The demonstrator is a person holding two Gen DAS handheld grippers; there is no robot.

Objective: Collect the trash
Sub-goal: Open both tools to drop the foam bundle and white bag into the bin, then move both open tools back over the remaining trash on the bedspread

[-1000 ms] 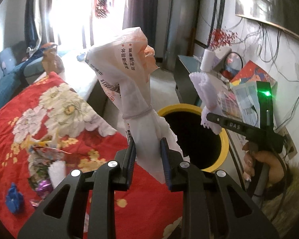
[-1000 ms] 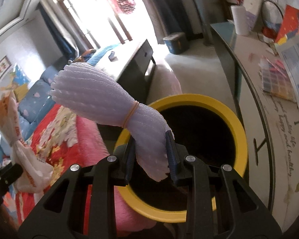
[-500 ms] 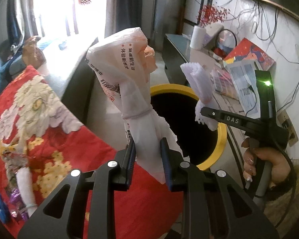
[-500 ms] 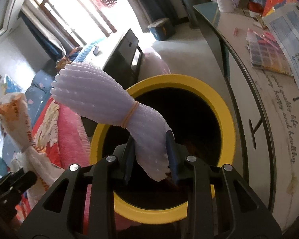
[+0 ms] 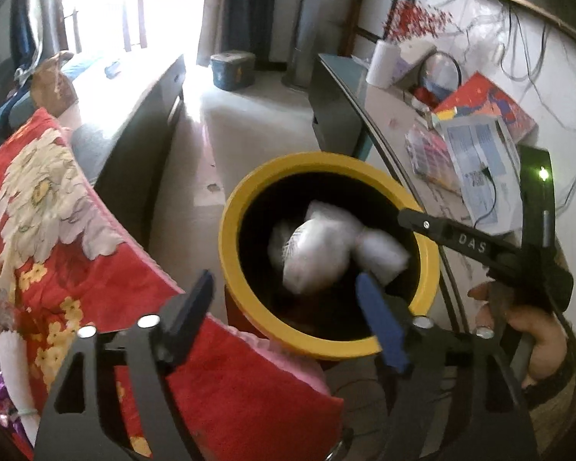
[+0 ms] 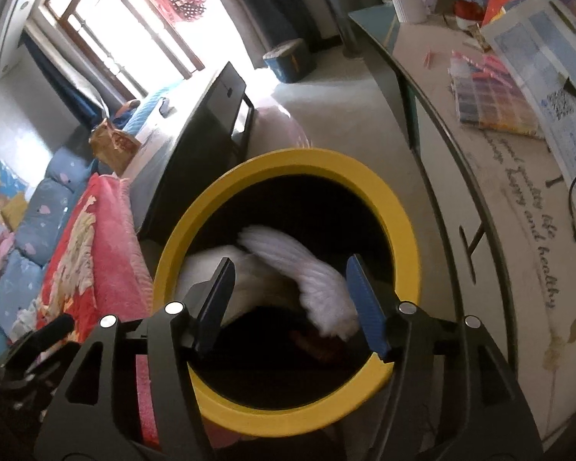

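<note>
Bin (image 5: 245,207) is round, yellow-rimmed, dark inside; we've got our left gripper (image 5: 288,307) and right gripper (image 6: 292,299) spread wide, gripping nothing, with the crinkly white bag (image 5: 315,253) and ribbed foam sleeve (image 6: 307,269) blurry inside it

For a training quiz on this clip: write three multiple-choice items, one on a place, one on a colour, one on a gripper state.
1. Where are the white trash bundles?
A. on the red blanket
B. inside the bin
C. on the desk

2. What colour is the bin's rim?
A. yellow
B. green
C. white

3. How does the left gripper stand?
A. shut on a bag
B. shut on nothing
C. open

Key: B, the bundles show blurred within the dark mouth of the bin; A, the ring around the opening is yellow; C, its fingers stand wide apart with nothing between them, as do those of the right gripper.
</note>
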